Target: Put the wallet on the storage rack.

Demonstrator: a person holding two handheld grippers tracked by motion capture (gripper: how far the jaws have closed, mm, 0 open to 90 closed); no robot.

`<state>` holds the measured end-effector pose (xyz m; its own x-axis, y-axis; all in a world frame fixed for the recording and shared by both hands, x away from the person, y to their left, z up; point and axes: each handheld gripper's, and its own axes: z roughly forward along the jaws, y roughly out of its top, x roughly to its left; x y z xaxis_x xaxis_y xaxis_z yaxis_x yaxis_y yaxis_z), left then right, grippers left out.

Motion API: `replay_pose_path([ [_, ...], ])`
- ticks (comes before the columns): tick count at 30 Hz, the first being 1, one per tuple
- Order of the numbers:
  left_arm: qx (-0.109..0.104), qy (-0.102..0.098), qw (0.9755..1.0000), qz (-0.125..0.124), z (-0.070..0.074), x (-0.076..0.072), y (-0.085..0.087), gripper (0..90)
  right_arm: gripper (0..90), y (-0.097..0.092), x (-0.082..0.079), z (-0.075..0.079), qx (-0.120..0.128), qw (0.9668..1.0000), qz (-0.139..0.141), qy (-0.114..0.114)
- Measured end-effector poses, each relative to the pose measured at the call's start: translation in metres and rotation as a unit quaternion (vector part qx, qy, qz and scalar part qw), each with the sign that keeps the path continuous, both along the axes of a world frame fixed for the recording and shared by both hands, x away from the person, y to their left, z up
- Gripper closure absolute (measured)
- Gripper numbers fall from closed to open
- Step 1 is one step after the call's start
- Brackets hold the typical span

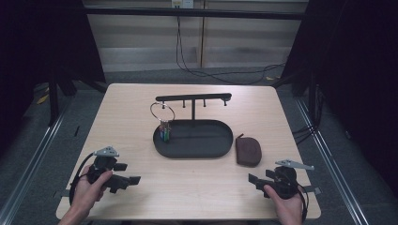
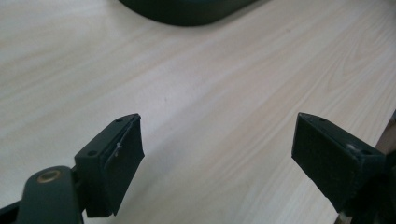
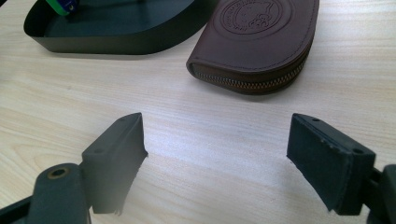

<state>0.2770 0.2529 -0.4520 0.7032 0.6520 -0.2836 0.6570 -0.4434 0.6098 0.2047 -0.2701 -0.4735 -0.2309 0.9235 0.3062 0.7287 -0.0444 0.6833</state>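
1. Nothing is being held yet: the left gripper (image 1: pixel 126 180) and the right gripper (image 1: pixel 257 180) are both resting low over the table (image 1: pixel 197 192), nearer the person than the black tray (image 1: pixel 220 149), one to each side of it.
2. The left gripper's jaws are standing wide apart over bare wood, gripping nothing; the tray's rim (image 2: pixel 187 14) is lying well ahead of them.
3. The right gripper's jaws are likewise spread and empty, and they are pointing at the brown zip pouch (image 3: pixel 261 37), which is lying flat just beside the tray's right end, apart from the jaws.
4. The pouch's zip is looking closed all round; what is inside cannot be told.
5. The tray is carrying a T-shaped stand (image 1: pixel 193 99) with small pegs; a key ring (image 1: pixel 162 112) is hanging from its left peg, and its coloured tags (image 1: pixel 165 134) are dangling down into the tray's left end.
6. My judgement: the work is only starting, with the pouch as the likely first thing to be taken; the grasp and everything after it are still to do.
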Motion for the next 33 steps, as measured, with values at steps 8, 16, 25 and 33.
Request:
replay_pose_path([
  [8,-0.012,-0.009,0.9999,-0.002,-0.013,-0.022,0.003,16.5,19.0,0.0,0.003,0.004,0.006,1.0,0.001,0.003],
  [16,-0.029,-0.021,0.9992,0.02,-0.018,-0.033,0.01,16.9,18.9,0.001,0.01,0.014,0.006,0.9999,0.011,0.01],
  [25,-0.032,-0.027,0.9991,-0.012,-0.017,-0.044,0.005,17.0,20.8,-0.002,0.04,0.035,0.0,0.9988,0.013,0.047],
  [33,-0.035,-0.027,0.9989,-0.014,-0.017,-0.046,0.006,17.0,21.4,0.0,0.063,0.051,-0.024,0.9965,0.013,0.079],
])
